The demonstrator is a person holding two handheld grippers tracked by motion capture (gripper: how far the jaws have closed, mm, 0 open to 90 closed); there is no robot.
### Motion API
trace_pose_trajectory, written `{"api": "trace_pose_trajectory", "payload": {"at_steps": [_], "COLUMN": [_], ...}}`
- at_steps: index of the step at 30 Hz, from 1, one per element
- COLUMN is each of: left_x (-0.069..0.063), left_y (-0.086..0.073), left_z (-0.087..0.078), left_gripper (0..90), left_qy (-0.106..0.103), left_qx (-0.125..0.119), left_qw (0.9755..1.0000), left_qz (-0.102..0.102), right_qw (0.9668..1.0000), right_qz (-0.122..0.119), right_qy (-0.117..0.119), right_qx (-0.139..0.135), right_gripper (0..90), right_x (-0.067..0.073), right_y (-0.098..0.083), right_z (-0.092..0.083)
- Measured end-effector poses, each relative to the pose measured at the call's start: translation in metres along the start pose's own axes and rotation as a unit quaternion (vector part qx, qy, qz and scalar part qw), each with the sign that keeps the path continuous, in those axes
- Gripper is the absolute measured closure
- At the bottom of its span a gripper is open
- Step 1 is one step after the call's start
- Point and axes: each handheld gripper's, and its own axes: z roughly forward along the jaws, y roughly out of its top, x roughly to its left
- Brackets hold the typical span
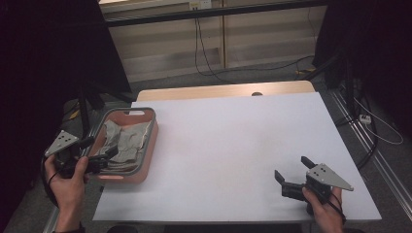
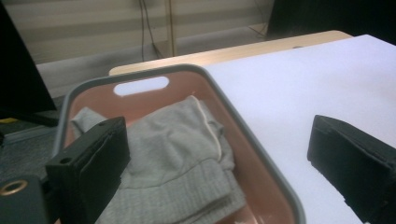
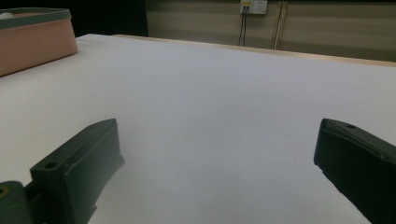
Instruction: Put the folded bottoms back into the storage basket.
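A white table is seen from the high view, with a pink basket set at its 9 o'clock edge, the grey rim and a handle slot at the far end being visible. Grey cloth is folded loosely inside the basket and lies below the rim. The left gripper is held in the left hand at roughly 8 o'clock of the table, its jaws reaching over the near end of the basket. In the left gripper view the jaws are spread wide: one is seen above the cloth inside the basket, the other out over the white surface beyond the basket's rim. Nothing is gripped between them; whether the inner jaw touches the cloth cannot be told. The right gripper is held in the right hand at about 4 o'clock of the table, well apart from the basket, with its grey three-cornered plate on top. In the right gripper view its jaws are likewise spread wide and empty, with bare white surface between them and the basket's pink wall at the 10 o'clock corner. A strip of wood tabletop is exposed at 12 o'clock, and cables hang against the wall behind.
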Motion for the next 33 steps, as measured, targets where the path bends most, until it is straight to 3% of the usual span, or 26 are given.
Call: {"api": "trace_pose_trajectory", "payload": {"at_steps": [8, 17, 27, 33], "left_x": [-0.013, -0.031, -0.054, -0.066], "left_y": [0.004, 0.012, 0.016, 0.021], "left_z": [0.009, 0.017, 0.035, 0.047], "left_gripper": [5.7, 5.3, 5.3, 5.8], "left_qy": [-0.018, -0.035, -0.053, -0.081], "left_qx": [0.000, -0.018, -0.013, -0.013], "left_qw": [0.9998, 0.9992, 0.9983, 0.9965], "left_qz": [0.003, 0.001, 0.021, 0.016], "right_qw": [1.0000, 1.0000, 1.0000, 1.0000], "right_qz": [-0.001, 0.000, -0.002, -0.002], "right_qy": [0.001, 0.002, 0.004, 0.004], "right_qx": [0.000, 0.000, 0.000, -0.001], "right_gripper": [0.4, 0.4, 0.4, 0.5], "right_x": [0.000, 0.000, 0.000, 0.000], "right_y": [0.000, 0.000, 0.000, 0.000], "right_z": [0.000, 0.000, 0.001, 0.001]}}
